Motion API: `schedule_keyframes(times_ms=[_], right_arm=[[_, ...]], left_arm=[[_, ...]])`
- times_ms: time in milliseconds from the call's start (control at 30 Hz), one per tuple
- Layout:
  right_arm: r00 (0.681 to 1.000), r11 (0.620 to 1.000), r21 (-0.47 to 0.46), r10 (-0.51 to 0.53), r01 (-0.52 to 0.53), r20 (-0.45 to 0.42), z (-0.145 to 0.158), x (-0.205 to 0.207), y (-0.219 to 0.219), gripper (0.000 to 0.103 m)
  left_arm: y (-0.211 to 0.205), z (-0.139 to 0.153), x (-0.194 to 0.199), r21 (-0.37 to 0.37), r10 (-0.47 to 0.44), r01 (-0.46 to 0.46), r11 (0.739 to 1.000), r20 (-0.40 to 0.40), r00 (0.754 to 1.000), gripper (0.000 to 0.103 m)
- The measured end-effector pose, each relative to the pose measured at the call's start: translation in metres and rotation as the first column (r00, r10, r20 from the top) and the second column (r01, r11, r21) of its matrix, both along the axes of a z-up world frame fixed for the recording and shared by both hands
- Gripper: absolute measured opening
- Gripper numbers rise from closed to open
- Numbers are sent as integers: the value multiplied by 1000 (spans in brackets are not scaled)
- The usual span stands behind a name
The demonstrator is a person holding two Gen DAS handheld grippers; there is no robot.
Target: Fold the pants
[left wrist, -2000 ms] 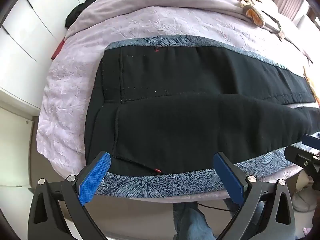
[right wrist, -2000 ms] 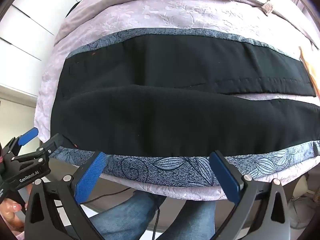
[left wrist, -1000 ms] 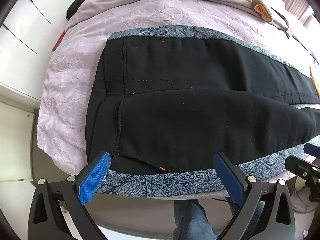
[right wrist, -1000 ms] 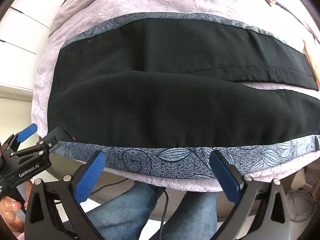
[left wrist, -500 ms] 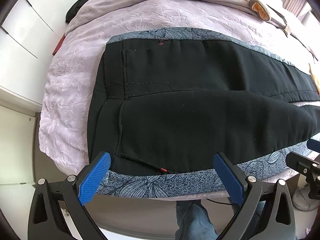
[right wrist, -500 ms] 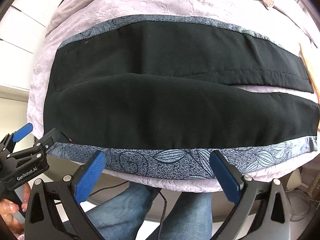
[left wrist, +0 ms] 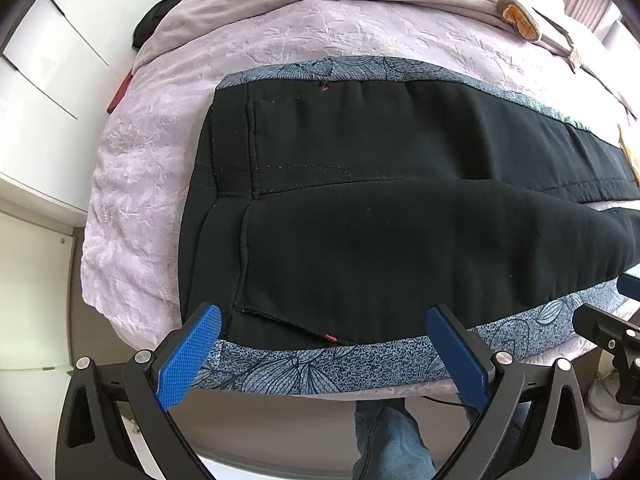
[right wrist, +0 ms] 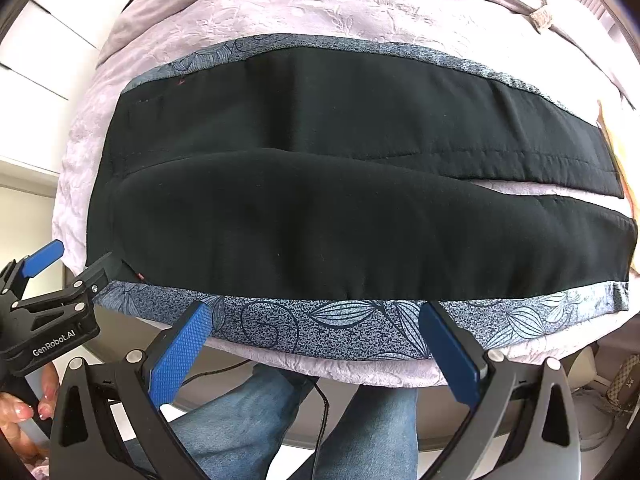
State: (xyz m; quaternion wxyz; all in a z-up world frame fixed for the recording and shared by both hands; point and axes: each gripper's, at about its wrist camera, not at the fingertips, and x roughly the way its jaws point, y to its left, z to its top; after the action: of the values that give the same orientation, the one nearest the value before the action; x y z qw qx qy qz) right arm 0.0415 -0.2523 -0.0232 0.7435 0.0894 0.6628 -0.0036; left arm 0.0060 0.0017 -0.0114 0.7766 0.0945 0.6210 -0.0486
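Note:
Black pants [left wrist: 380, 216] with grey-blue floral side stripes lie flat across the lilac bed, waistband to the left, both legs running right. In the right wrist view the same pants [right wrist: 352, 208] show a narrow gap between the legs at the right. My left gripper [left wrist: 324, 354] hovers open over the near floral stripe by the waist. Open as well, my right gripper [right wrist: 316, 350] hangs over the near stripe further along the leg. Neither holds any cloth. The left gripper [right wrist: 66, 268] also shows at the left edge of the right wrist view.
The lilac bedspread [left wrist: 132, 184] ends close in front, with a person's jeans-clad legs [right wrist: 256, 420] and a cable below. White cupboards [left wrist: 44, 92] stand left. Slippers [left wrist: 516, 16] and a dark garment [left wrist: 160, 16] lie at the bed's far side.
Both grippers stayed open and shifted only slightly over the near edge of the pants. The pants have not moved.

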Motion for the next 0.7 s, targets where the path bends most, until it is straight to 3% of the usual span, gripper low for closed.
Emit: schedule_keyframes(times_ms=[700], right_arm=[[998,998,7,-67,67,4,-5,-4,0,103]], left_arm=[[10,-3,-5,24,-41,41,999,2,999,103]])
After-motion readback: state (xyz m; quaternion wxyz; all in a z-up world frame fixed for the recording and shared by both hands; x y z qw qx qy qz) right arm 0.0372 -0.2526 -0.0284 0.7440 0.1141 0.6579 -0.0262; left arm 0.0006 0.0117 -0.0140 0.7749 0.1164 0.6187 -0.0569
